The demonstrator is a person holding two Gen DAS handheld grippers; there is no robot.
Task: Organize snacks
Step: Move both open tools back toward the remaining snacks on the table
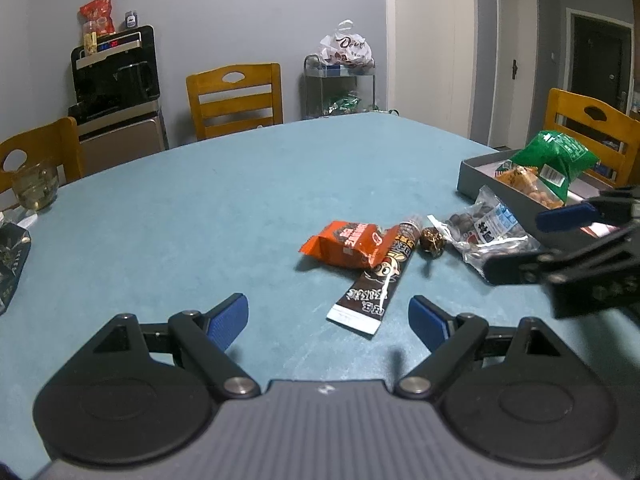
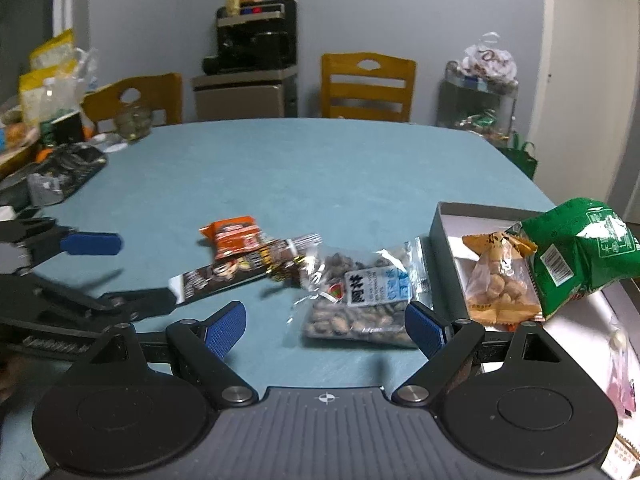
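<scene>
Left claw [image 1: 327, 318] spread wide, gripping nothing; 1 long dark snack stick [image 1: 374, 282] lies just ahead between its fingers, orange packet [image 1: 346, 243] overlapping the stick's far end.

Right claw [image 2: 325, 328] also wide open, empty; clear nut bag [image 2: 360, 296] sits just ahead of it. Gray box [image 2: 444, 232] ahead-right holds green bag [image 2: 580, 256] and yellow packet [image 2: 498, 280]. All on teal table [image 2: 320, 168].

Four snack packets [image 1: 352, 244] on the counter [image 1: 240, 200]; two packets [image 2: 576, 252] in one tray [image 2: 444, 224]; three chairs [image 1: 236, 100].
</scene>
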